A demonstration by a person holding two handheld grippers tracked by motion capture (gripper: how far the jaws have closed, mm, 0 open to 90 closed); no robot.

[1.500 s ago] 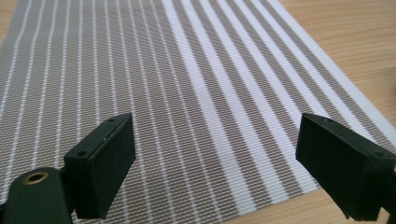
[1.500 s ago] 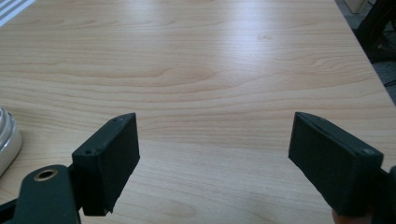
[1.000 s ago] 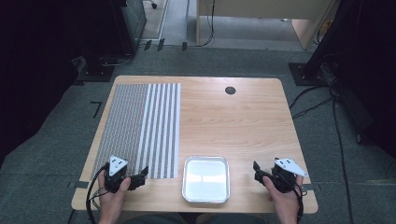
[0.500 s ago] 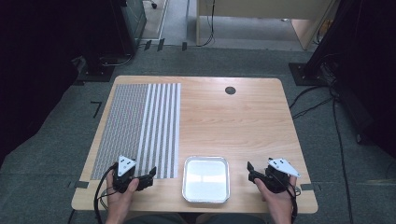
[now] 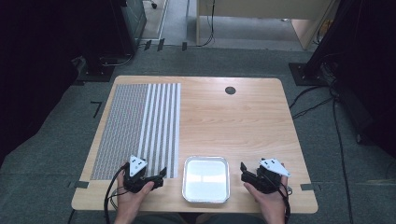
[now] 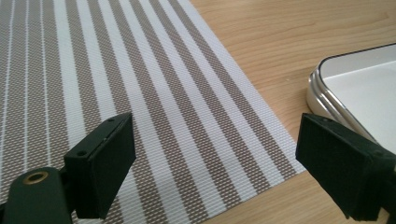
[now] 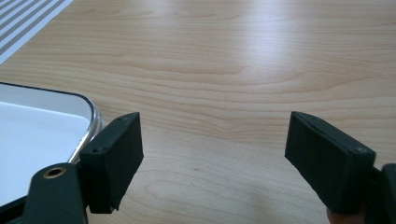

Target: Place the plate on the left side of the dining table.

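Evidently poised to start, both grippers flank the empty white tray (image 5: 206, 179) at the tabletop's (image 5: 243, 121) near edge: left gripper (image 5: 161, 173) over the striped placemat (image 5: 140, 126), right gripper (image 5: 243, 169) over bare wood, fingers spread wide, holding nothing.

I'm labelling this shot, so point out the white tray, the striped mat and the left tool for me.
white tray (image 5: 206, 198), high view, on its near rim.
striped mat (image 5: 140, 116), high view, on the middle of its weave.
left tool (image 5: 163, 171), high view, midway between its two open black tips.
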